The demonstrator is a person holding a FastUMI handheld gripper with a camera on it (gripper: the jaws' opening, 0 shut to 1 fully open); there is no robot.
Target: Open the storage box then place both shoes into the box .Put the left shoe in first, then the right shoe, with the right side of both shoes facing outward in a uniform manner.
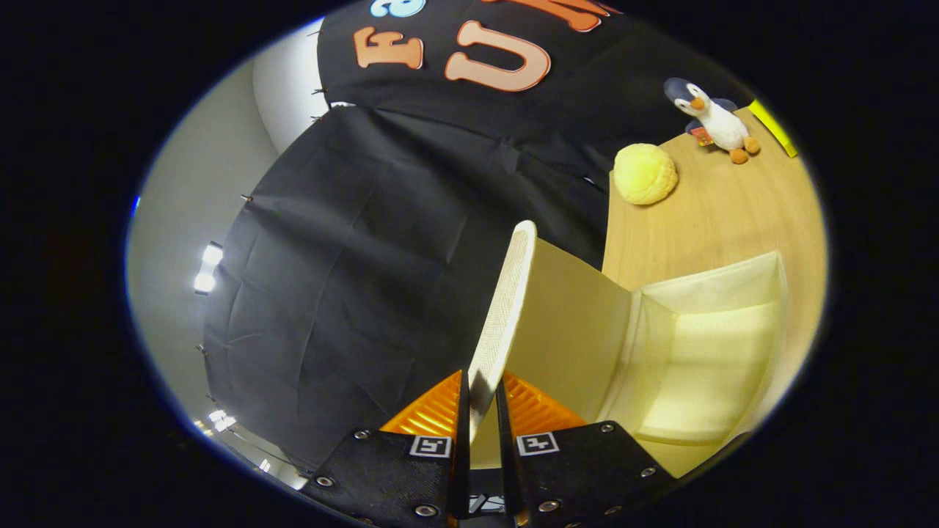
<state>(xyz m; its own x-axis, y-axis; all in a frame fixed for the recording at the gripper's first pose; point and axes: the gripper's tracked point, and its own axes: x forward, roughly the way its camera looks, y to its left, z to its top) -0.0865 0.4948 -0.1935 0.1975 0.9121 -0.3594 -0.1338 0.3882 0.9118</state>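
Black cloth hangs behind everything, and past it a pale wall with a few bright lights. Off to one side I see a wooden tabletop (722,213) carrying a yellow round plush (645,173) and a toy penguin (715,117), both well beyond my fingers. My gripper (484,407) is clamped on the lid (506,308) of the storage box (704,359): the thin pale panel runs up from between the two fingers, both pressing its edge, and it stands raised nearly on end. Beside it the box lies open, its cream interior bare as far as I can tell. So I judge I am in the opening step, with the lid lifted and held. Neither shoe is in my sight. Next I reckon I must swing the lid fully back until it rests by itself, let go, then go for the left shoe.
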